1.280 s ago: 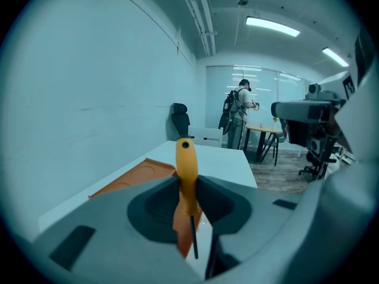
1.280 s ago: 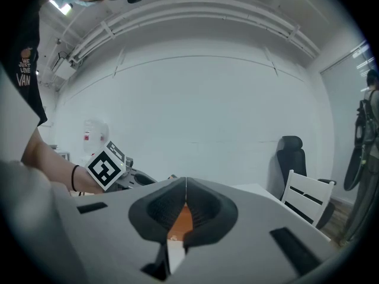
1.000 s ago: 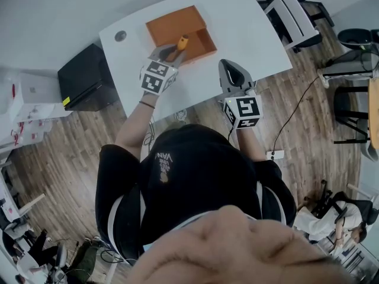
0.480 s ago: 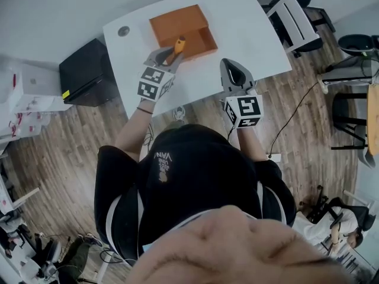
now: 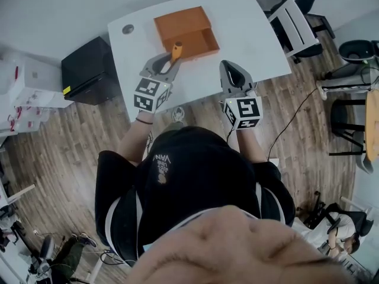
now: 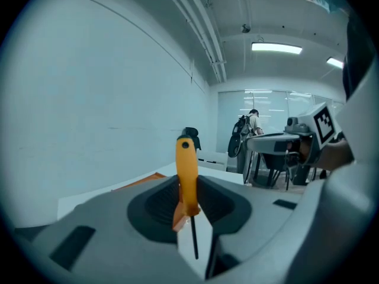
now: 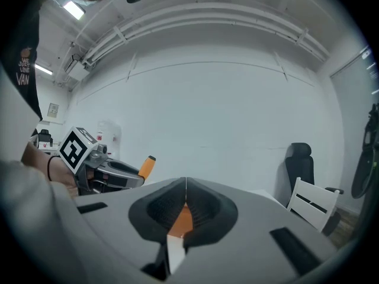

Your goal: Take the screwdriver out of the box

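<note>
The orange box lies open on the white table, its lid part behind its tray. My left gripper is shut on the screwdriver, and the orange handle sticks out past the jaws at the box's near left corner. In the left gripper view the handle stands upright between the pads of the left gripper, with the thin dark shaft below. My right gripper hovers near the table's front edge, right of the box, shut with nothing in it. In the right gripper view the tips of the right gripper meet, and the box shows through the gap below them.
A black cabinet stands left of the table. A white chair is at the table's right end. A round grommet sits in the table's far left corner. A cable runs over the wooden floor on the right.
My left gripper has drawn back toward me and risen, carrying the screwdriver from over the box's tray to its near left corner. The right gripper has stayed put.
</note>
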Demonstrator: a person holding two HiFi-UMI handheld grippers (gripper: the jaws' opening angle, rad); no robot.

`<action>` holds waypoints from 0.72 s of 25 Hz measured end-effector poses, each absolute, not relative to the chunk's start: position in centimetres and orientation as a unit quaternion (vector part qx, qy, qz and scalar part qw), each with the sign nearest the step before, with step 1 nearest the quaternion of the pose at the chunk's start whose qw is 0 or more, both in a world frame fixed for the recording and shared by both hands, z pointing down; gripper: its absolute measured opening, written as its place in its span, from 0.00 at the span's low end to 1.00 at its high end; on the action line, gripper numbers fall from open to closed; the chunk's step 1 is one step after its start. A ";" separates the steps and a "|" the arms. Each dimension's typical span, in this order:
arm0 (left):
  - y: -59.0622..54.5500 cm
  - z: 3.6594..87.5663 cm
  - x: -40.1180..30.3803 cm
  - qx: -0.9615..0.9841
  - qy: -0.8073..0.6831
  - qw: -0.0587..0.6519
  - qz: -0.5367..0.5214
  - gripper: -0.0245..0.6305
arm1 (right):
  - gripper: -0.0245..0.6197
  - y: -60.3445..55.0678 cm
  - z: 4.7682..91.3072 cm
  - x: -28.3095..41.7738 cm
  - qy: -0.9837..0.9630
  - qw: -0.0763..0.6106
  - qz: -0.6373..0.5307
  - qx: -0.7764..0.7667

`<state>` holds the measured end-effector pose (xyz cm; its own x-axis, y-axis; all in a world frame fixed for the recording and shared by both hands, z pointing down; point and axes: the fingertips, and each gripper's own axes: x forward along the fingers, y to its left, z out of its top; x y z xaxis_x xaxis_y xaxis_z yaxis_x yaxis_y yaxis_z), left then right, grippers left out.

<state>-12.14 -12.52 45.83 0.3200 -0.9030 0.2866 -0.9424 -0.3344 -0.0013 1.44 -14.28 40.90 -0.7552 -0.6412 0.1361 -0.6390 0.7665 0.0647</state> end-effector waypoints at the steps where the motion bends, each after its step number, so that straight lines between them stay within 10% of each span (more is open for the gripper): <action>1: -12.2 45.7 -12.1 0.808 -0.572 0.082 0.118 0.19 | 0.06 -14.2 40.9 1.4 -0.937 0.075 -0.008 0.342; 18: -7.1 43.6 -11.0 0.804 -0.584 0.079 0.075 0.19 | 0.06 -12.2 40.3 2.0 -0.936 0.072 -0.014 0.344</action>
